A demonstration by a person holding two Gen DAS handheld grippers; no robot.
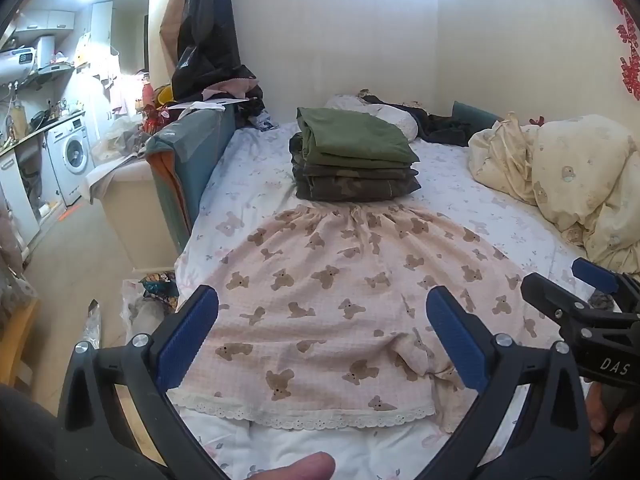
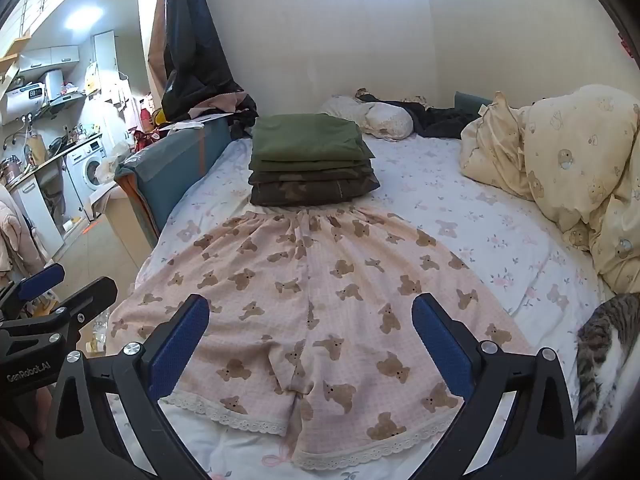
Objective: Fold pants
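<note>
Both grippers are held wide open, nothing gripped: left gripper over the left leg, right gripper over the crotch seam. Pants are laid flat on the bed, lace hems nearest the jaws, long axis running away to the waistband, which touches the folded stack. Floor drops off left of the bed edge; open sheet is seen right, with a cat near the right hem.

Pink bear-print pants on a floral sheet

We see pale pink pants with brown bears and cream lace hems, a white sheet with pink flowers, an olive and camouflage folded stack, a cream bear-print duvet, and a grey tabby cat.
</note>
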